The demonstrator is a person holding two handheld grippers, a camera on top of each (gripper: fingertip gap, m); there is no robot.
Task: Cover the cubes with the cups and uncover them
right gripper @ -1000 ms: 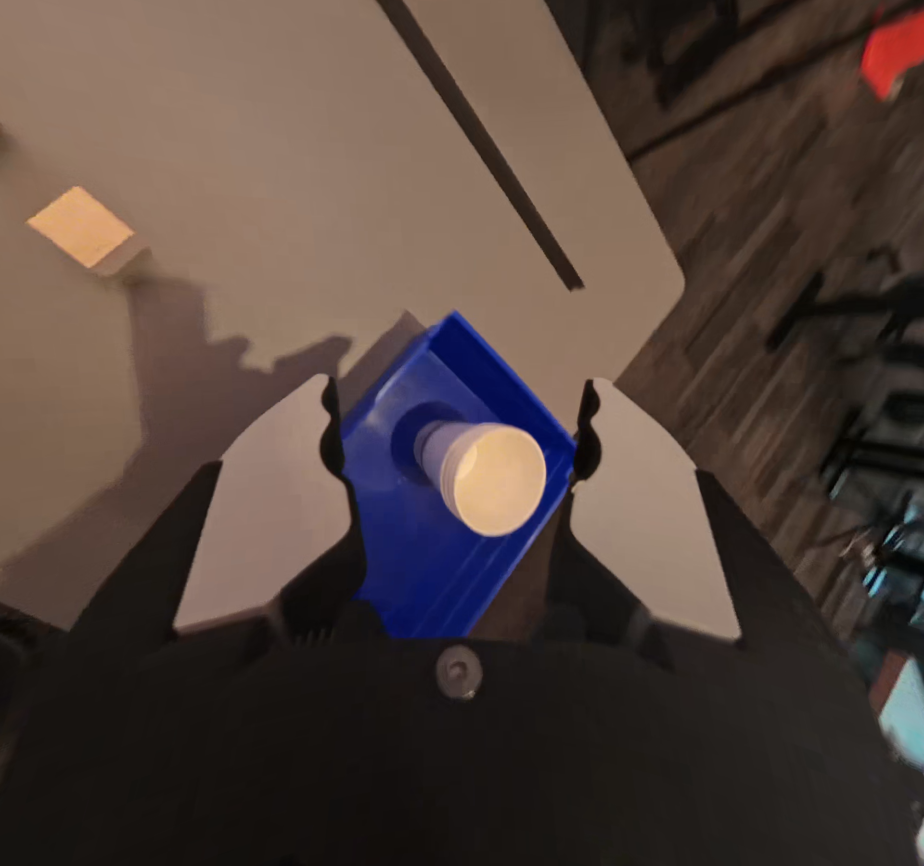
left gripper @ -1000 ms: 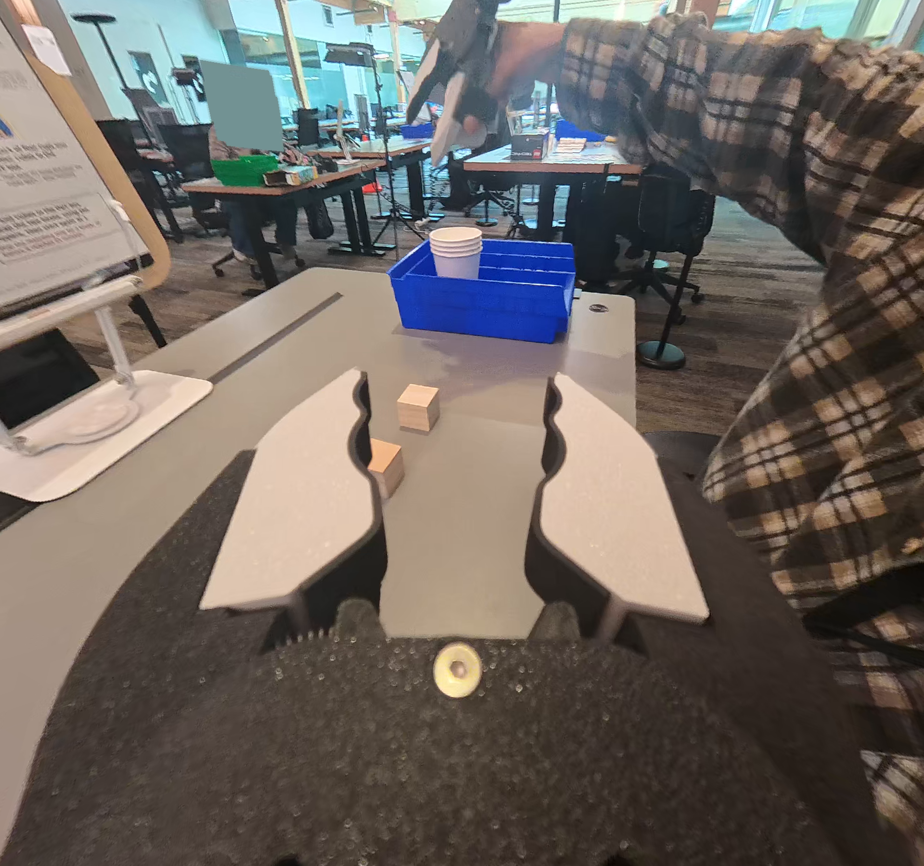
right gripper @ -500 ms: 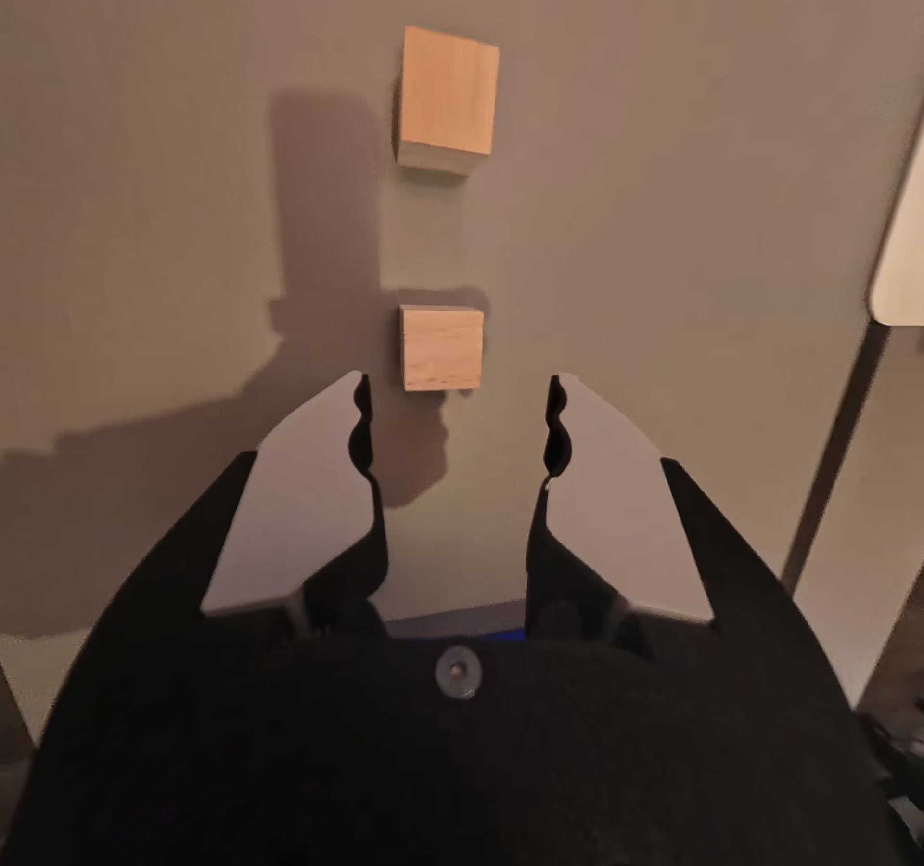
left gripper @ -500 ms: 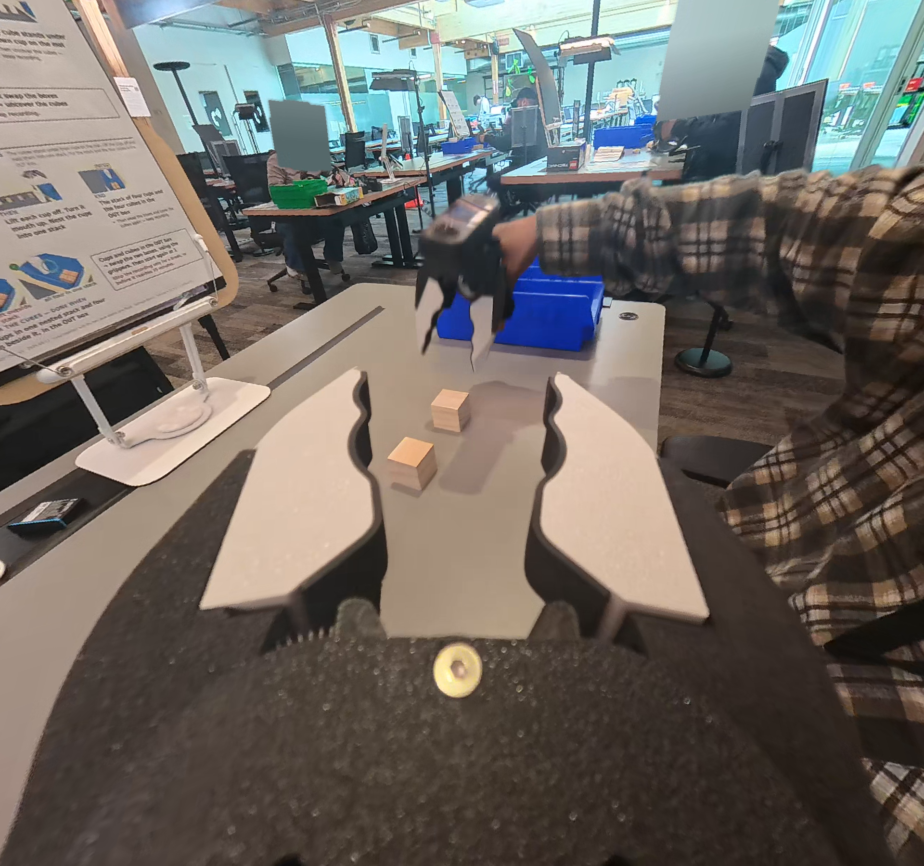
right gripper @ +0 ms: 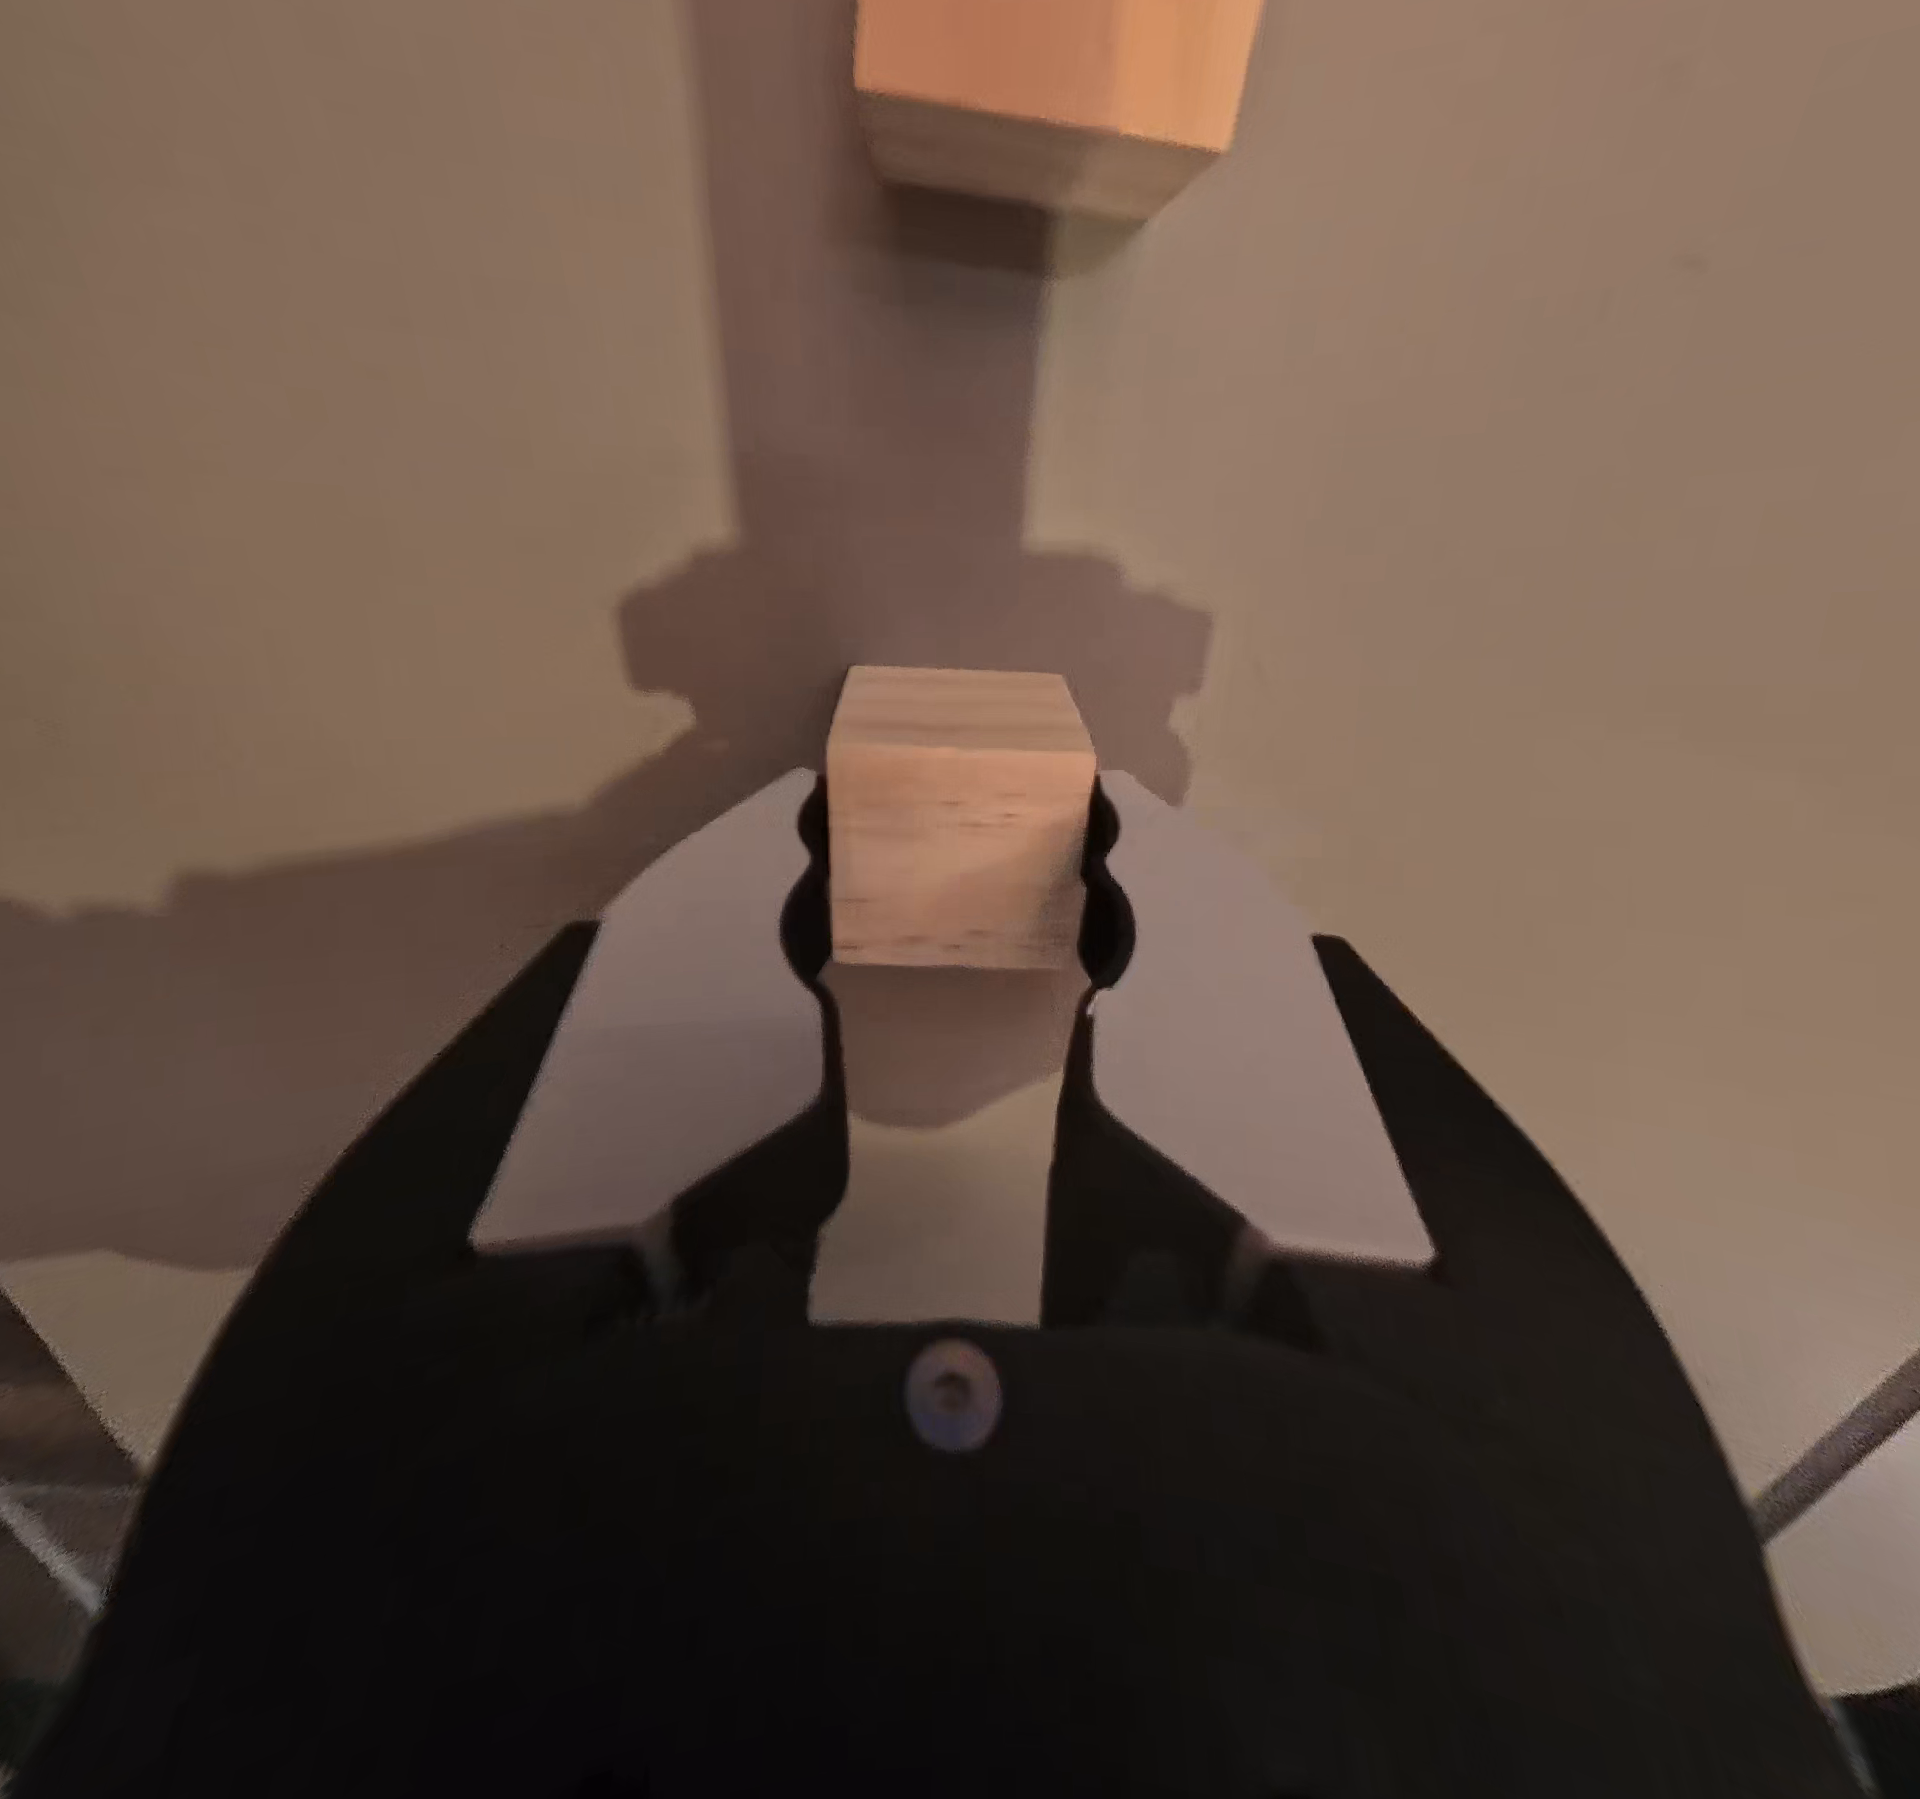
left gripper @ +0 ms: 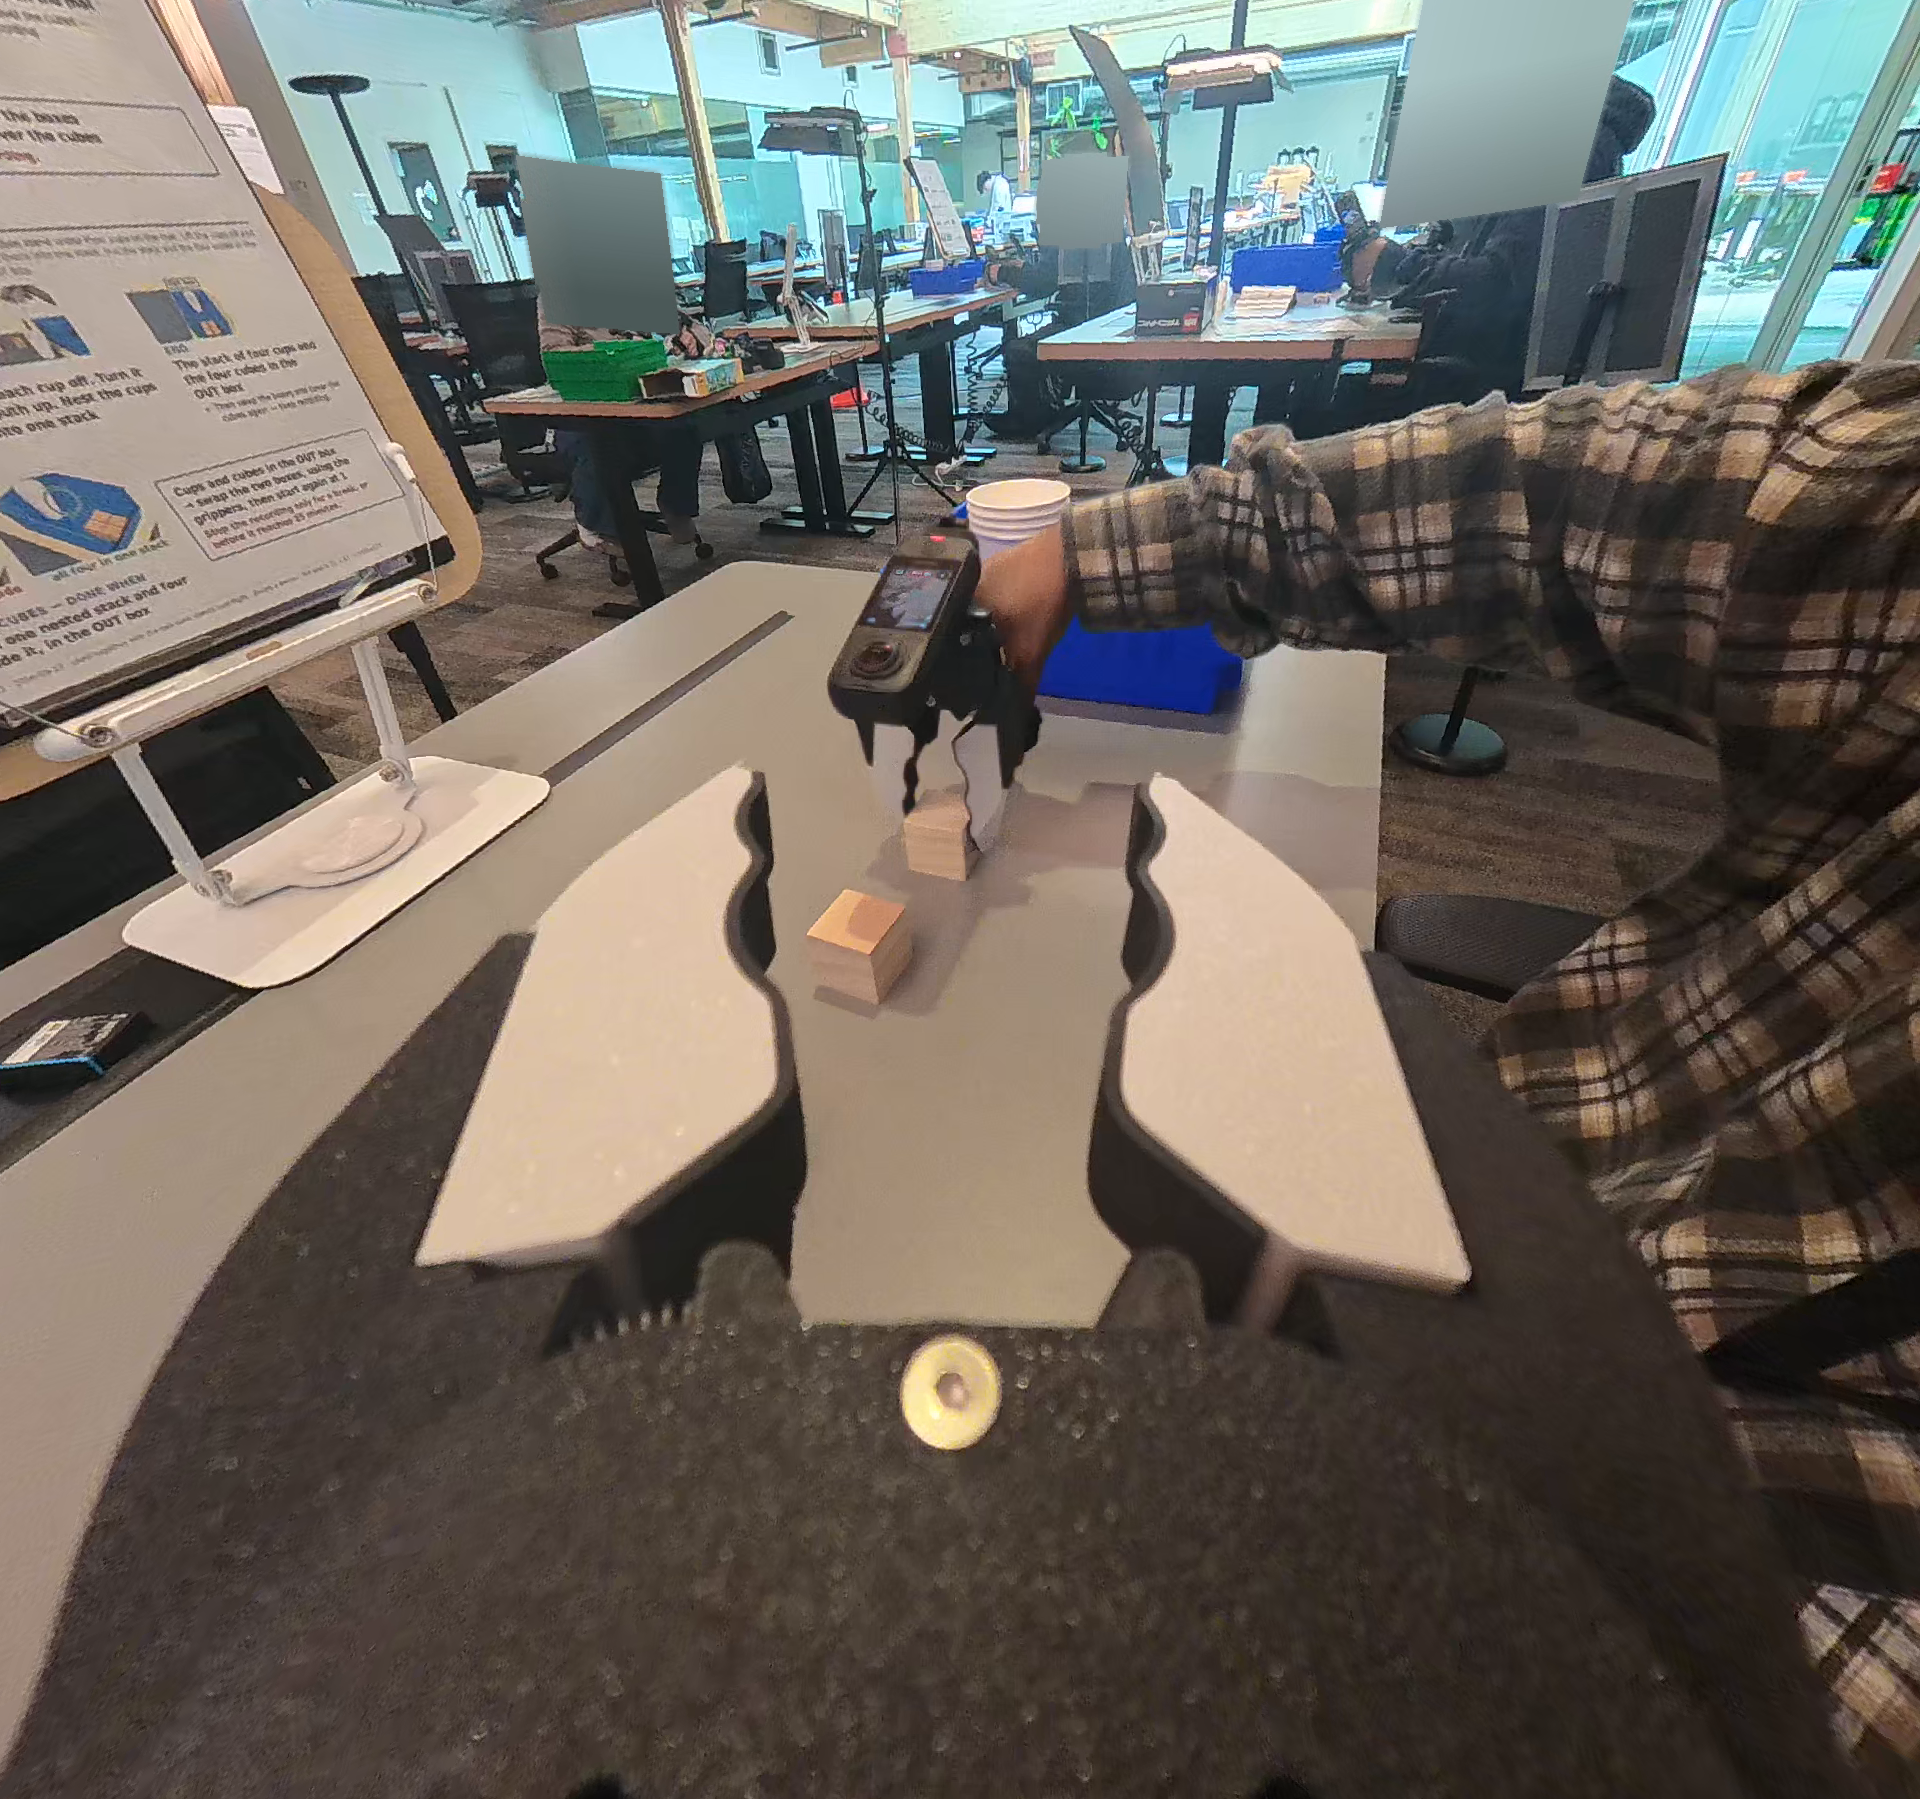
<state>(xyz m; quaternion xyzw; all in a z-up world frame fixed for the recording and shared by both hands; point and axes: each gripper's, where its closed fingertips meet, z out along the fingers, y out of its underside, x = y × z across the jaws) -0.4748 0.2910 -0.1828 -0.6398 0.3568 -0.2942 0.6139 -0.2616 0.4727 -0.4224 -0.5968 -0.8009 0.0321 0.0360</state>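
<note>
Two wooden cubes lie on the grey table (left gripper: 1247, 814). My right gripper (right gripper: 958, 804) points down and is shut on the far cube (right gripper: 961, 856), its fingers pressed against both sides. In the left wrist view the right gripper (left gripper: 935, 783) holds that cube (left gripper: 938, 840) at about table level. The near cube (left gripper: 860, 944) sits free just in front of it and shows in the right wrist view (right gripper: 1049, 56). My left gripper (left gripper: 948, 793) is open and empty, hovering low behind the cubes. A stack of white cups (left gripper: 1016, 515) stands in a blue bin (left gripper: 1138, 674) at the far end.
An instruction board (left gripper: 156, 295) on a white stand (left gripper: 332, 866) is at the left, with a small black device (left gripper: 68, 1048) near it. A plaid sleeve (left gripper: 1558, 554) reaches in from the right. The table's right edge is close to the bin.
My right gripper came from above the blue bin down to the cubes and closed on the far cube. My left gripper stayed open and roughly in place.
</note>
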